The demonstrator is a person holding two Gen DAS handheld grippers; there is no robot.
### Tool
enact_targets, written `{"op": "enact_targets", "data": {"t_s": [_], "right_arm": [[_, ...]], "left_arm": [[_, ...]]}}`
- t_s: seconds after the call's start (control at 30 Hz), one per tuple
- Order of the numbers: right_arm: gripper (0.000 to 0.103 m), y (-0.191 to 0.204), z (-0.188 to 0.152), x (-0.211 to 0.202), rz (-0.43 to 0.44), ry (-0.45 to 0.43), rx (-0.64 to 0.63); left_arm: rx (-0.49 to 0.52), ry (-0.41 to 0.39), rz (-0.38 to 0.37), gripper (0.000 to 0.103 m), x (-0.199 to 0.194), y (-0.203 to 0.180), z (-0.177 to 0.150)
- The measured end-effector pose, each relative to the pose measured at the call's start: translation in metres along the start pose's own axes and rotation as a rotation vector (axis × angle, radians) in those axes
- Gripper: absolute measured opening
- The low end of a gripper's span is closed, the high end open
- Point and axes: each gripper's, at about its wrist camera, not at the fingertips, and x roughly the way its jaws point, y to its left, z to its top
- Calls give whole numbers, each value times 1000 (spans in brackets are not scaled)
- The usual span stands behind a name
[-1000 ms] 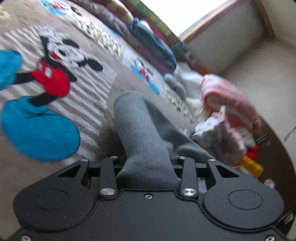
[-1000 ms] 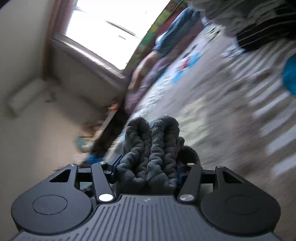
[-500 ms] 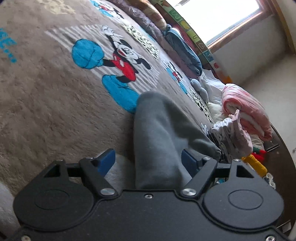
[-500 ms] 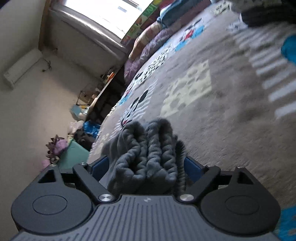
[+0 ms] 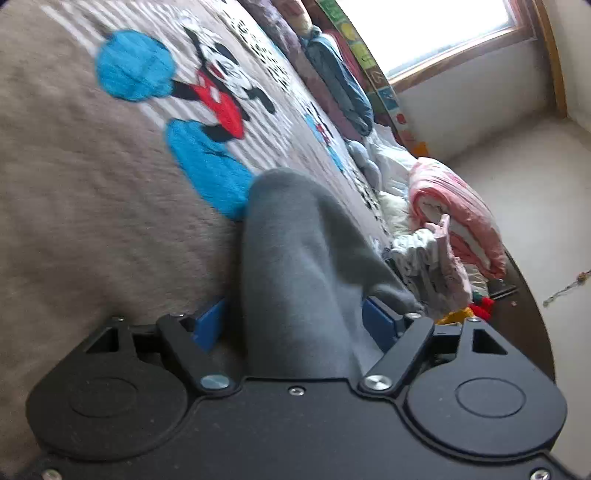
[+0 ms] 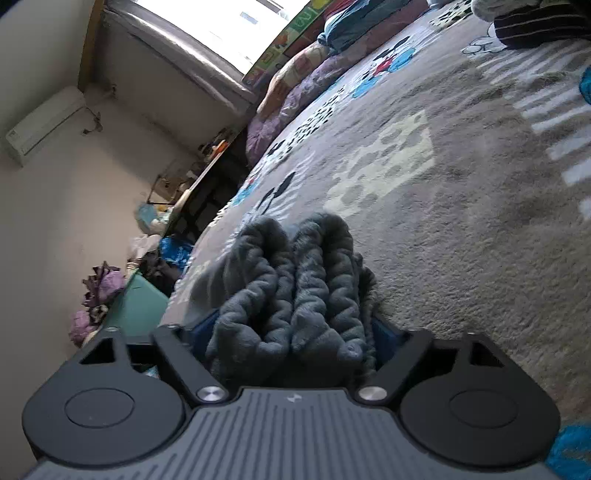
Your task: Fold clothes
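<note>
Grey garment [image 5: 299,266] on cartoon-print blanket [image 5: 92,206]; left gripper [image 5: 295,325] spread around smooth fold, right gripper [image 6: 295,332] spread around bunched elastic edge.

Blown-out window [image 5: 436,29] daylight, fisheye warping

— Where is your left wrist camera looking from?
— Low over the blanket [image 5: 92,221], rolled sideways, facing along the fingers [image 5: 207,325] toward the window [image 5: 436,33]; grey garment [image 5: 295,266] fills your near field.
— And your right one?
— Also close to the blanket [image 6: 461,221], tilted, aimed at the window [image 6: 236,33] and air conditioner [image 6: 44,122]. Both views share blanket, garment [image 6: 295,291] and window wall.
</note>
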Motion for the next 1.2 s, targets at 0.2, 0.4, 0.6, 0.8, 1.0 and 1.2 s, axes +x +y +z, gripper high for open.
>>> {"op": "enact_targets", "data": {"t_s": [0.2,0.4,0.6,0.8,1.0,1.2], "right_arm": [[60,2,-10,-6,8,-43,31],[57,26,-20,-8,65,-85,94],[57,87,-22,43,154,-24,53],[57,163,-35,132,269,77,0],[57,241,-60,218,369,170,-45],[57,314,-69,292,490,229,-92]], "left_arm": [[75,18,4,38,19,-11,-4],[104,-41,-76,31,-15,-17,6],[53,-171,-83,31,-85,12,30],[-31,-370,-72,31,-182,64,56],[-117,-564,-56,31,-264,113,77],[-115,-791,-54,31,-324,138,95]]}}
